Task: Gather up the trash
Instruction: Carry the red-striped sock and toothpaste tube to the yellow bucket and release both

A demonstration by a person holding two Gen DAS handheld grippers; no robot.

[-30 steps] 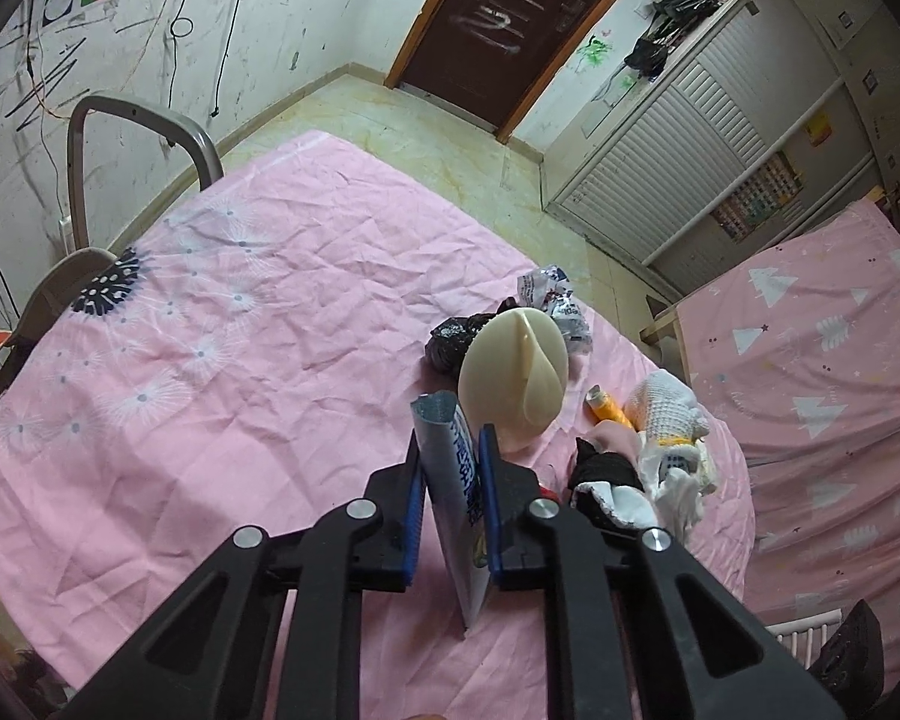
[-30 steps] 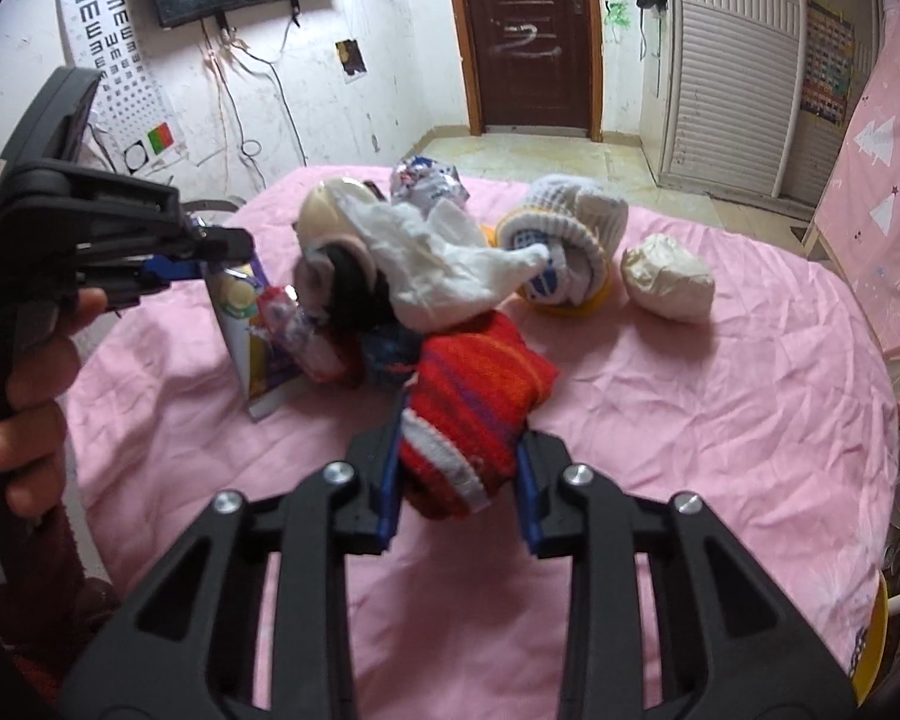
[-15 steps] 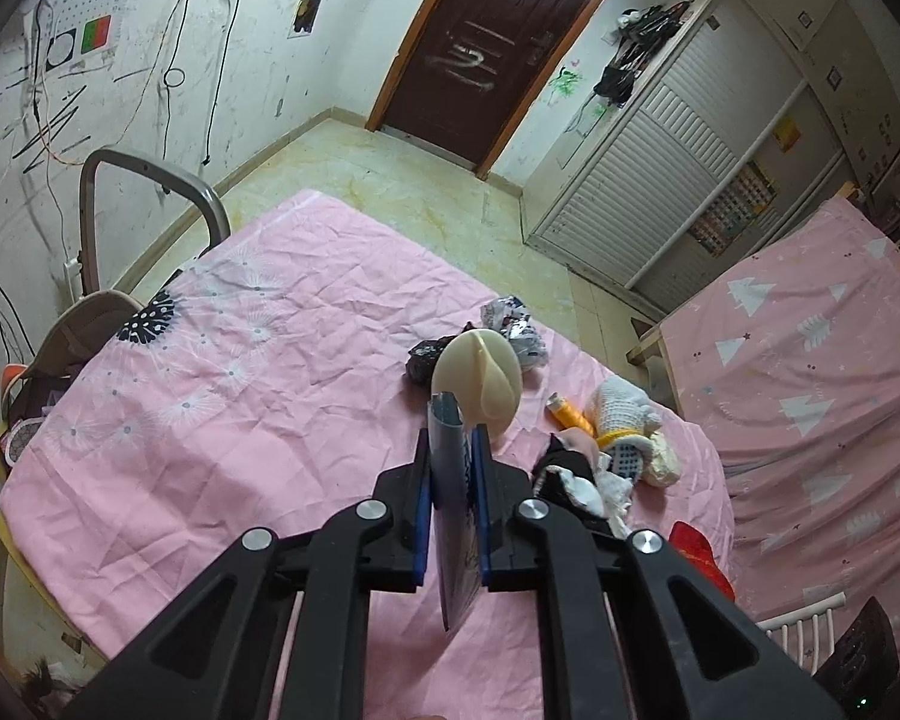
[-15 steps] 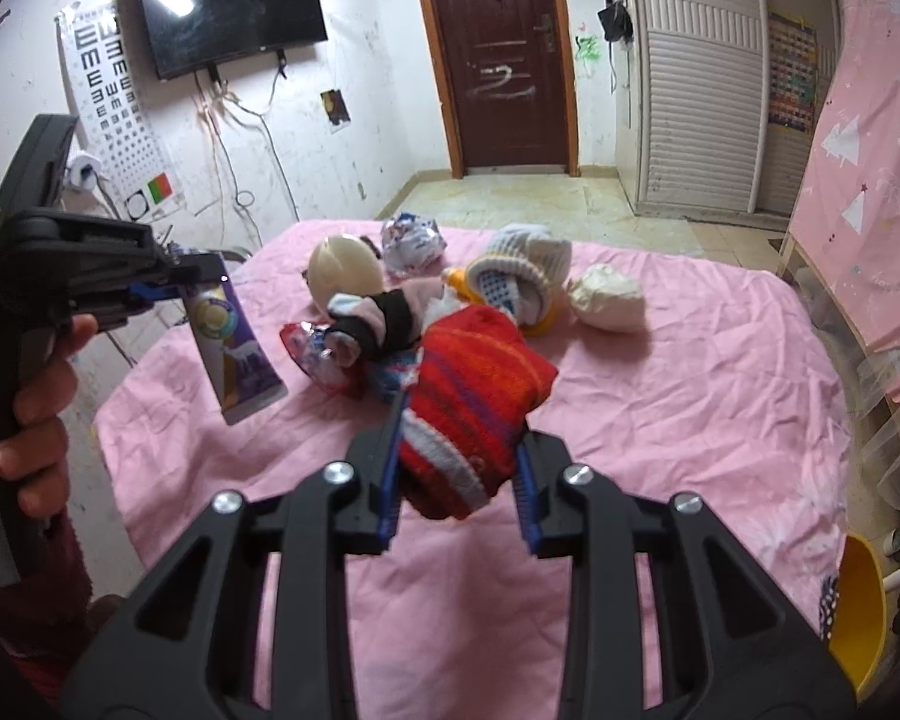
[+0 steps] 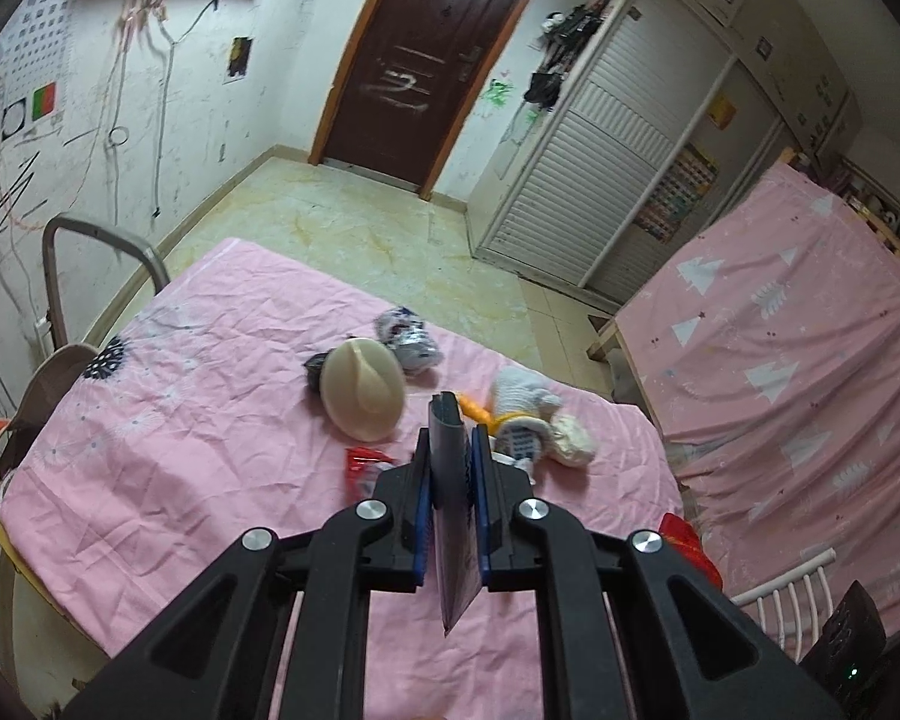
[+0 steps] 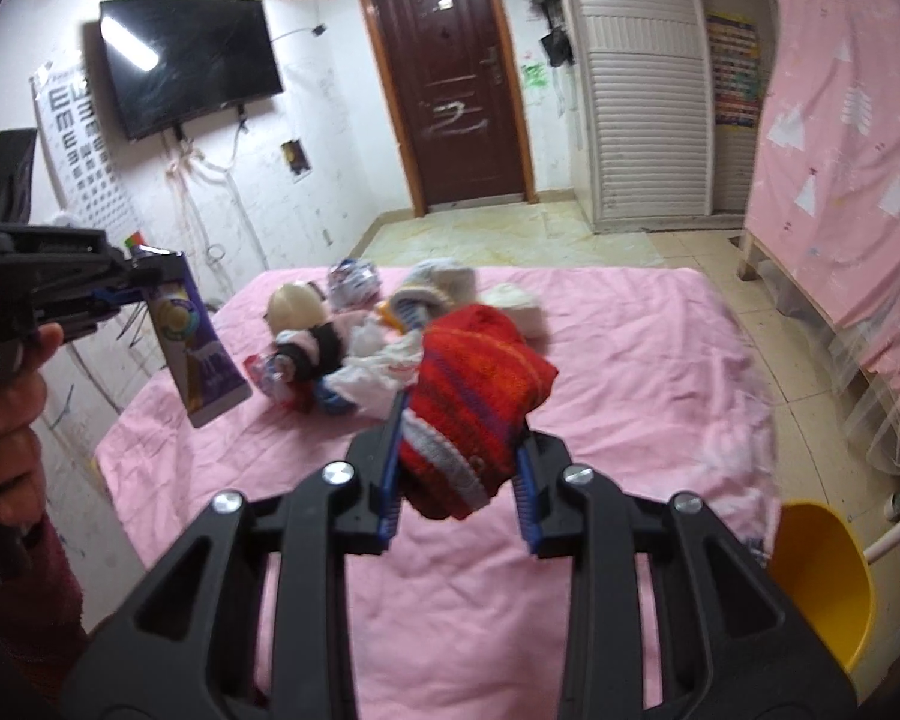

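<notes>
purple packet (image 5: 450, 480), red sock (image 6: 474, 402) aloft

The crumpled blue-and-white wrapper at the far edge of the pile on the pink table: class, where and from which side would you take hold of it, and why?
Grip the crumpled blue-and-white wrapper across its puffed-up middle, coming from above on the door side. It lies apart at the far edge, with bare pink table beyond, while the cream-coloured round object crowds its near-left side. Crumpled folds should probably squash and hold between the fingers.
</notes>
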